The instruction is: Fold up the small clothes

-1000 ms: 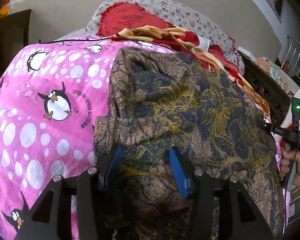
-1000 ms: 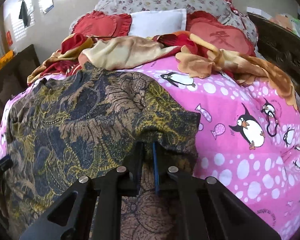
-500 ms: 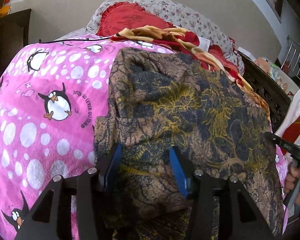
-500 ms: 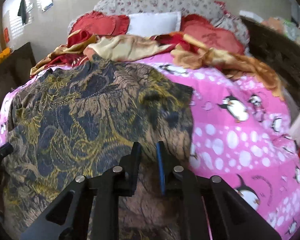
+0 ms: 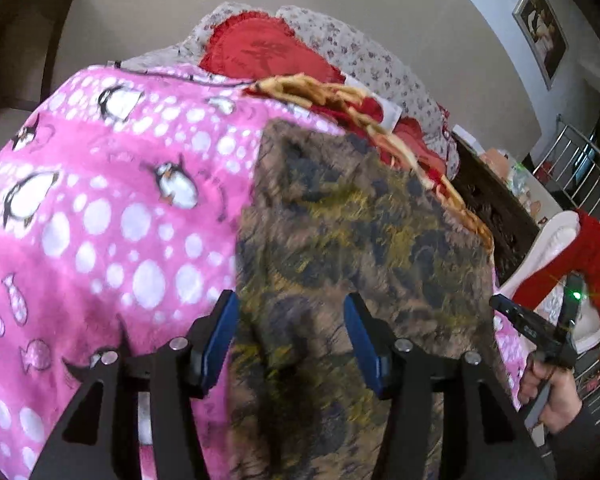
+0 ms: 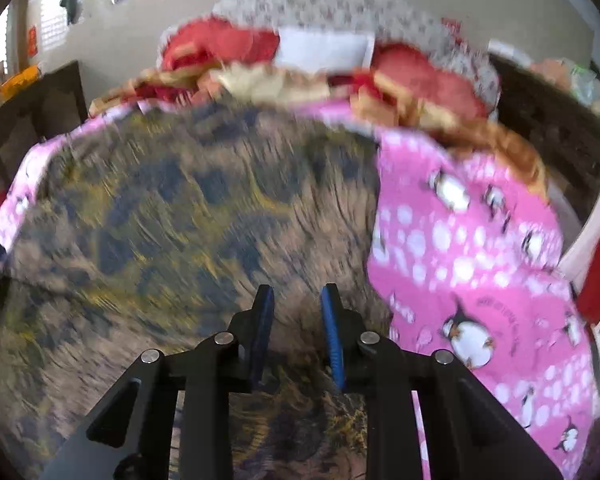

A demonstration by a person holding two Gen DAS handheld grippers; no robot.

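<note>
One patterned garment [image 5: 364,232], brown with navy and yellow print, lies spread on one pink penguin blanket [image 5: 100,208] covering the bed. Both views are motion-blurred.

Left gripper [image 5: 290,330]: I read its jaws as opening, about half spread, two blue pads [image 5: 220,336] standing apart. The near edge of the garment lies between and under them; I cannot see either pad pressing on cloth.

Right gripper [image 6: 296,326]: jaws opening, a narrow gap between its two blue pads [image 6: 332,332]. Garment cloth shows in the gap below; the pads do not appear to pinch it.

In the left view the right gripper's body shows at the far right, held by one hand [image 5: 548,392].

Far end of the bed: two red cushions [image 6: 220,42], one white pillow [image 6: 324,48], one floral pillow [image 5: 360,52], and one crumpled red-and-tan cloth [image 6: 420,108] just beyond the garment's far edge.
</note>
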